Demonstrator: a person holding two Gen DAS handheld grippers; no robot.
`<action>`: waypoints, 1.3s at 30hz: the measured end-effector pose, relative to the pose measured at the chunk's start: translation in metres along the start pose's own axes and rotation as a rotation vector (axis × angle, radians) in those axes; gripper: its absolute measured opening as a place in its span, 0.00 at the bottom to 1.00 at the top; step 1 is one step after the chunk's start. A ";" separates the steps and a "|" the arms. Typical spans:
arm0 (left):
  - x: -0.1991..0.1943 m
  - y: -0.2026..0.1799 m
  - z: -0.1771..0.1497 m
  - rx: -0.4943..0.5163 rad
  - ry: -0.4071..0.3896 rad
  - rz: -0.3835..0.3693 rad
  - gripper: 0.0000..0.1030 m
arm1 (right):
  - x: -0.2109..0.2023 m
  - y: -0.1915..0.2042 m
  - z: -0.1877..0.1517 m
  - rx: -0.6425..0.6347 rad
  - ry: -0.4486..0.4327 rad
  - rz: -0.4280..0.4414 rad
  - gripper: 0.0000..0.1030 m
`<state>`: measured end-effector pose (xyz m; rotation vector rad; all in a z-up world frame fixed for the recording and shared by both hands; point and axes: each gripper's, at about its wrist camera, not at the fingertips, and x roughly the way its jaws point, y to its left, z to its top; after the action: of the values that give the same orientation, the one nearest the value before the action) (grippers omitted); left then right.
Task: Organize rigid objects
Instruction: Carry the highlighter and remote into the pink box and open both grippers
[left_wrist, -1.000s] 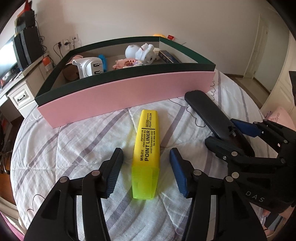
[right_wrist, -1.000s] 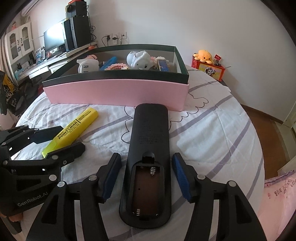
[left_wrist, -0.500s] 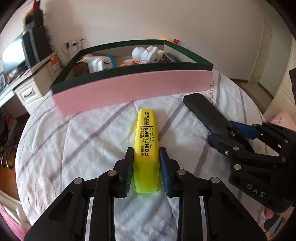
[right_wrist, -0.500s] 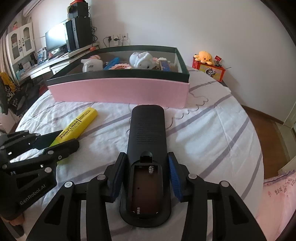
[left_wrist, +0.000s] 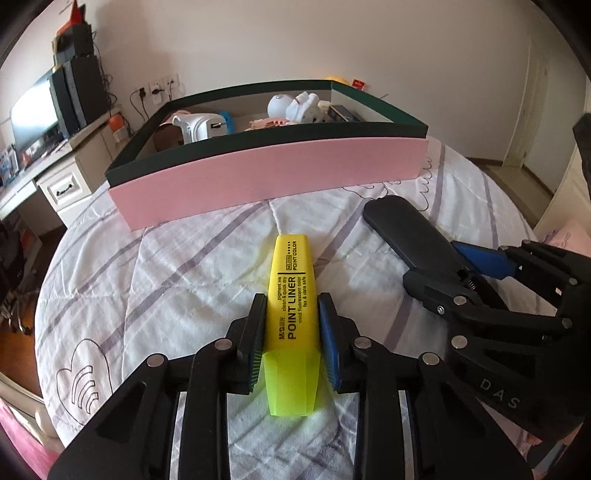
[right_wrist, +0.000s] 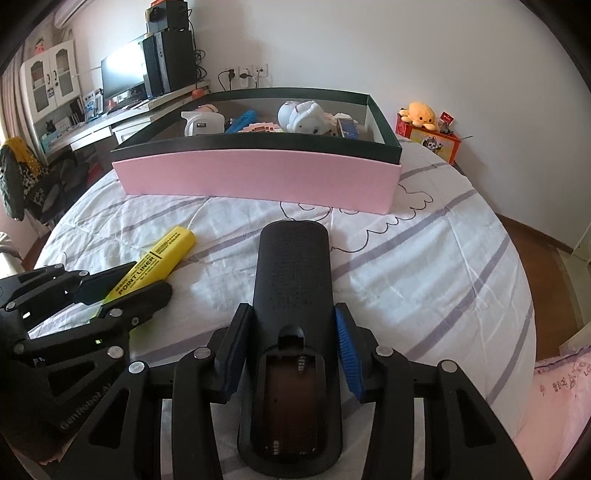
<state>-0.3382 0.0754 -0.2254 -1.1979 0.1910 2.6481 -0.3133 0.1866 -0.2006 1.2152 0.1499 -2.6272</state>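
On the striped white bedspread (left_wrist: 177, 280), the left tongs (left_wrist: 292, 314) clamp the yellow highlighter (left_wrist: 293, 310) at frame centre; the right tongs (right_wrist: 293, 332) clamp the black remote (right_wrist: 293, 273). The pink box (right_wrist: 258, 177) sits beyond, a desk (right_wrist: 96, 127) upper left.

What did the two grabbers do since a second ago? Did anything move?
Both closed. The left gripper pinched shut on the yellow highlighter, and the right gripper squeezed shut on the black remote. A second ago both stood wide open around them. The highlighter, the remote and the pink box stayed where they were on the bed.
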 end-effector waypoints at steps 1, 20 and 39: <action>0.000 0.000 0.000 0.000 0.000 -0.001 0.26 | 0.000 0.000 0.000 0.001 0.001 0.001 0.44; -0.036 0.016 -0.003 -0.039 -0.060 0.014 0.26 | -0.027 0.016 -0.002 -0.023 -0.068 0.025 0.43; -0.145 0.045 0.004 -0.099 -0.307 0.097 0.26 | -0.121 0.032 0.020 -0.055 -0.295 0.041 0.43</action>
<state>-0.2599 0.0101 -0.1129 -0.8101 0.0665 2.9131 -0.2438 0.1731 -0.0953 0.7931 0.1403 -2.7092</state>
